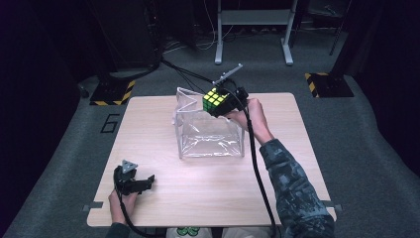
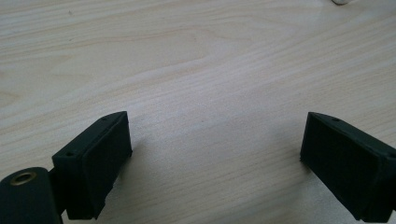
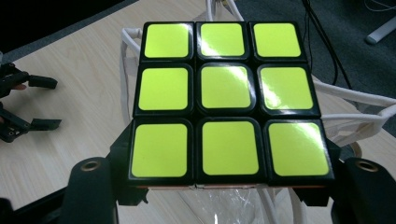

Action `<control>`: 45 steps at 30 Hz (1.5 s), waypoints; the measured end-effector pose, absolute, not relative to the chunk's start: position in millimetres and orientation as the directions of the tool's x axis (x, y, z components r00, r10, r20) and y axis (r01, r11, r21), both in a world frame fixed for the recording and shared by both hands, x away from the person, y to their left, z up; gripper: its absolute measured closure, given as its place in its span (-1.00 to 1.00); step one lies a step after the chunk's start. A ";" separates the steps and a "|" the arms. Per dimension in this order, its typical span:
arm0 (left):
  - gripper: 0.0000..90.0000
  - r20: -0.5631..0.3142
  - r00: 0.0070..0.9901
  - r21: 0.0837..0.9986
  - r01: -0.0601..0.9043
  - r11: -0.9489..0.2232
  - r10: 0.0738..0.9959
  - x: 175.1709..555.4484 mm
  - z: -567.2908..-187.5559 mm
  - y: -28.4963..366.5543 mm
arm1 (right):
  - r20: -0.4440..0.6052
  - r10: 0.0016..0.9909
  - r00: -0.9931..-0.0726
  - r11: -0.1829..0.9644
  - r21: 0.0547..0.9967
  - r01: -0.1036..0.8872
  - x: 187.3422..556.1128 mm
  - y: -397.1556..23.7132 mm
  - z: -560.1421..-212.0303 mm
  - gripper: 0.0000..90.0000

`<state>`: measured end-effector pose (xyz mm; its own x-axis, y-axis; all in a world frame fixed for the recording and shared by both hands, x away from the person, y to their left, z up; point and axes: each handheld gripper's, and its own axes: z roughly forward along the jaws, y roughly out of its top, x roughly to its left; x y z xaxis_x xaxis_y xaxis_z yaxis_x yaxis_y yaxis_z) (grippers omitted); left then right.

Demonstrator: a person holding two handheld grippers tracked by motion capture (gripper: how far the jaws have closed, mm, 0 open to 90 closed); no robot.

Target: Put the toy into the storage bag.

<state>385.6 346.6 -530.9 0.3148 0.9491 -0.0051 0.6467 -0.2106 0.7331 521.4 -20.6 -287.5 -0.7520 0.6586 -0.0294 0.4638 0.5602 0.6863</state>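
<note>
At upper centre, the right tongs [image 1: 221,106] grip the cube [image 1: 215,100] over the bag [image 1: 210,136], whose mouth seems open; lower squarely; left tongs [image 1: 133,182] gape empty.

- The middle of the desk [image 1: 277,163] is taken up by an upright clear bag [image 1: 210,136] with an open mouth.
- The space over the mouth's far right corner is blocked by the cube [image 1: 216,100] clamped in the right gripper [image 1: 225,105].
- Bare wood lies between the bag and the wide-open left gripper [image 1: 148,181] at the near left corner.
</note>
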 end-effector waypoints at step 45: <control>-0.80 -0.006 0.319 0.734 0.645 -0.213 0.948 385.4 -530.9 346.5 | 0.010 0.699 -0.715 0.554 0.624 0.551 559.2 9.4 -297.0 -0.26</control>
<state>385.4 346.5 -530.9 0.3194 0.9476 -0.0056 0.6452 -0.2131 0.7337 559.2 9.4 -297.0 -0.7149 0.6991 0.0097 0.5507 0.5545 0.6239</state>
